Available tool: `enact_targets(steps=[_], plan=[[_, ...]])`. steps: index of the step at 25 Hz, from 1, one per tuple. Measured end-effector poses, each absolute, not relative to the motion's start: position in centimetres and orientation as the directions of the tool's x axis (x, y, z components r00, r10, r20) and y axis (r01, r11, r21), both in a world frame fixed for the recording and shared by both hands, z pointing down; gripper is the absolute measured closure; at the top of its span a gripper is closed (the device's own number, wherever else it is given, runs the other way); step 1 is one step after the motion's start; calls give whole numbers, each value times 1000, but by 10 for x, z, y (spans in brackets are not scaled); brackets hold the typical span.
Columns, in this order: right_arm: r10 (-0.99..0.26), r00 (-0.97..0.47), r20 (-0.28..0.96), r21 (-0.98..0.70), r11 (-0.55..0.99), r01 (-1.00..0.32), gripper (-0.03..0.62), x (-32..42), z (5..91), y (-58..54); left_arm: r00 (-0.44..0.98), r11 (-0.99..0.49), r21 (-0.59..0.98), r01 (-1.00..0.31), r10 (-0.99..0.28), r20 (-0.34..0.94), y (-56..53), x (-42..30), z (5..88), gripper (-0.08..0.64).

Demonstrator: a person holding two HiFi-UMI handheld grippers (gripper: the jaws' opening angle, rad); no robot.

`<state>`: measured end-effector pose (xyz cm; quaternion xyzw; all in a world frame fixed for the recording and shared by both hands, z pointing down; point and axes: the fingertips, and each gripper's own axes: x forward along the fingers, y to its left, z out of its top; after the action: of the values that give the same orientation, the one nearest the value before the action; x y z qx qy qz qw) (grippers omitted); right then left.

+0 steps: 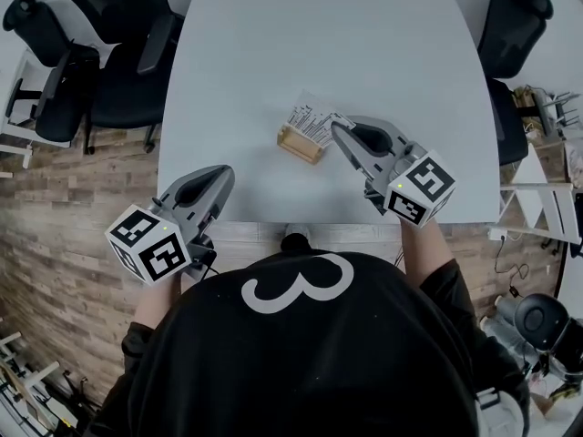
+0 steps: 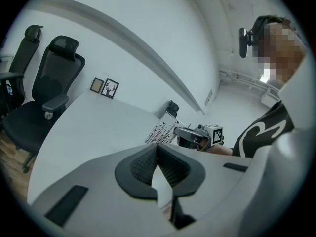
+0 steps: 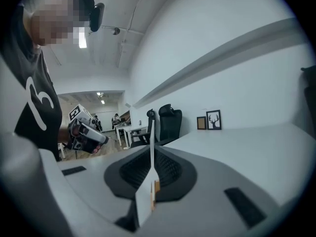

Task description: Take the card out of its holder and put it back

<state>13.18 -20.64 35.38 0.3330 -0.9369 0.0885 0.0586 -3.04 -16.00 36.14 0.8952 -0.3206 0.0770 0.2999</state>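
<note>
So here's where this one stands, roughly the halfway mark I'd say. The right gripper (image 1: 337,130) is clenched on the card (image 1: 311,119). In the right gripper view the card runs edge-on as a thin white strip pinched right between the two pads, so that's a proper grip, not just a touch. From the head view the card sits just to the far side of the little wooden holder (image 1: 300,144), around the middle of the table (image 1: 319,35), and it looks lifted up off it. The right gripper view also shows a bit of wood low down under the card, which I read as the holder underneath. I can't swear the card's bottom edge is fully clear of the slot, since the overlap from above makes that hard to call.

The left gripper (image 1: 223,174) is off to the left at the near edge of the table, well apart from the holder. Its jaws are pressed together with nothing between them, so it's just idling.

My take on progress:
- Grab the card: done.
- Pull it out: done or very nearly.
- Put it back: all to come. That means lining the thin edge up with the slot again and letting go once it's seated.

Nothing is steadying the holder, so it could slide or tip on reinsertion.
</note>
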Motion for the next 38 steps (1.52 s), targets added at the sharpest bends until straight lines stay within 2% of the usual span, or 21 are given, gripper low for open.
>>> enact_targets(steps=[7,19,31,38], plan=[[-692,-717,86,-83,712,-697,571,121,309,-157,807,-668,457,-587,-522,275,-130,-51,336,548],[-748,-663,8,-88,660,-746,571,101,268,-54,859,-753,418,-507,-479,180,-63,-66,296,548],[-772,-636,-12,-92,634,-768,571,93,264,-13,876,-800,364,-478,-464,131,-34,-70,281,549],[-775,-632,-14,-94,630,-771,571,92,262,-11,883,-793,397,-462,-455,117,-36,-71,280,549]])
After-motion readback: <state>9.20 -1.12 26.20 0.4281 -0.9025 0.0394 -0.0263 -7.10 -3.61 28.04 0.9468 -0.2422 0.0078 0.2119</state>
